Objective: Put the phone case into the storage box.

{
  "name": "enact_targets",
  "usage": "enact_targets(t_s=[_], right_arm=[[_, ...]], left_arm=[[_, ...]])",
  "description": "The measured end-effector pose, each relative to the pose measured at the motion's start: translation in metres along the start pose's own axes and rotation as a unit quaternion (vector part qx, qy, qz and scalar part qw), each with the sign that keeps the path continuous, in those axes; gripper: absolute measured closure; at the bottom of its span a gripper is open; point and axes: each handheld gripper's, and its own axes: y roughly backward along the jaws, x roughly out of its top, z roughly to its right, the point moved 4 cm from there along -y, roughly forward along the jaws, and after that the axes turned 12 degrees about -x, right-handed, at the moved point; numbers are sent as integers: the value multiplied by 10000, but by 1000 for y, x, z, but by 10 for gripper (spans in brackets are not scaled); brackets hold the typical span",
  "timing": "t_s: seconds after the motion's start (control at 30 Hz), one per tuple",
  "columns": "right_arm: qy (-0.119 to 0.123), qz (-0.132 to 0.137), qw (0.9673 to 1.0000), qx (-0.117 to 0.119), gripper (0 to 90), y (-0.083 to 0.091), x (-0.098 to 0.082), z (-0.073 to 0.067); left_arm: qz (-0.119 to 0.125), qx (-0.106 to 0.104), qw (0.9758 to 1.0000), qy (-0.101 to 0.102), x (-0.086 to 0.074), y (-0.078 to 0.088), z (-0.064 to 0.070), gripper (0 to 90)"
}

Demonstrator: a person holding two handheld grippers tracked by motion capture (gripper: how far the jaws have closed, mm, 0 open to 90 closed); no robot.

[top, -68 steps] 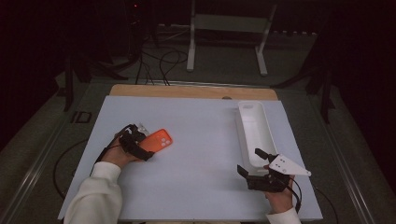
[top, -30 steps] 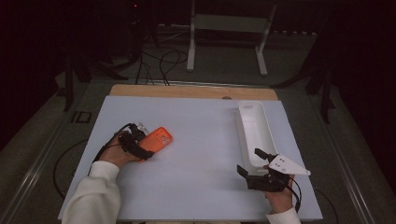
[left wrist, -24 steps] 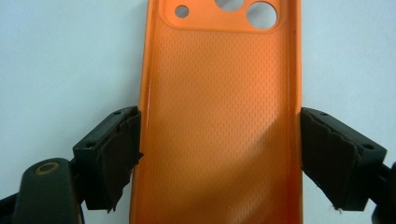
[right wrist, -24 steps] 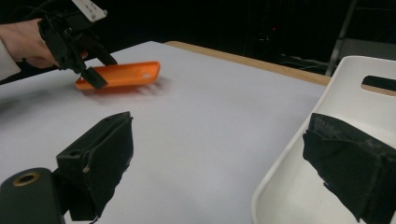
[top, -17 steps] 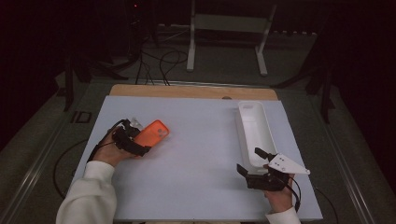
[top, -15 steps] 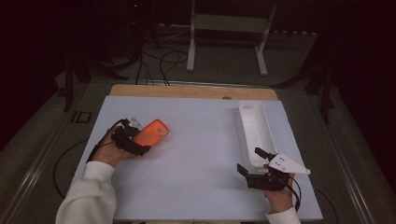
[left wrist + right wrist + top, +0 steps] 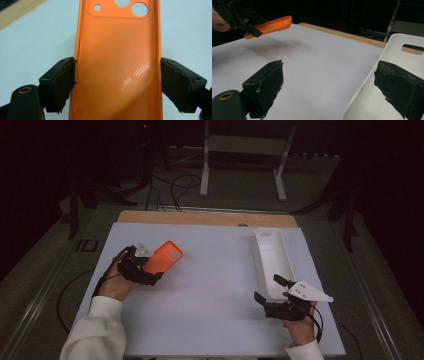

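An orange phone case (image 7: 162, 257) hangs tilted above the left side of the white table top (image 7: 210, 290). My left gripper (image 7: 145, 270) is shut on it. In the left gripper view the two pads (image 7: 63, 82) press on the long edges of the case (image 7: 117, 62), whose inner side and camera holes face the camera. From the right gripper view the case (image 7: 269, 26) is clear of the table with its shadow below. My right gripper (image 7: 266, 288) rests near the front right, open and with nothing in it, at the near end of a white tray (image 7: 256, 251).
The long white tray (image 7: 397, 50) lies lengthwise at the right with nothing in it. A wooden strip (image 7: 205, 217) runs along the table's far edge. Behind it are a white stand (image 7: 240, 165) and cables (image 7: 175, 185) on the dark floor.
My left gripper has lifted the orange case off the table and moved it slightly away from the person. The right gripper has stayed in place.
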Motion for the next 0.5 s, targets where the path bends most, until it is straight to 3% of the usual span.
enact_targets(t_s=[0.3,0.5], right_arm=[[-34,25,10000,38,83,-5,14,2],[-44,10,9999,94,83,-10,21,-1]], left_arm=[[292,160,9993,-148,8,8,13,169],[445,159,9986,-228,12,9,22,169]])
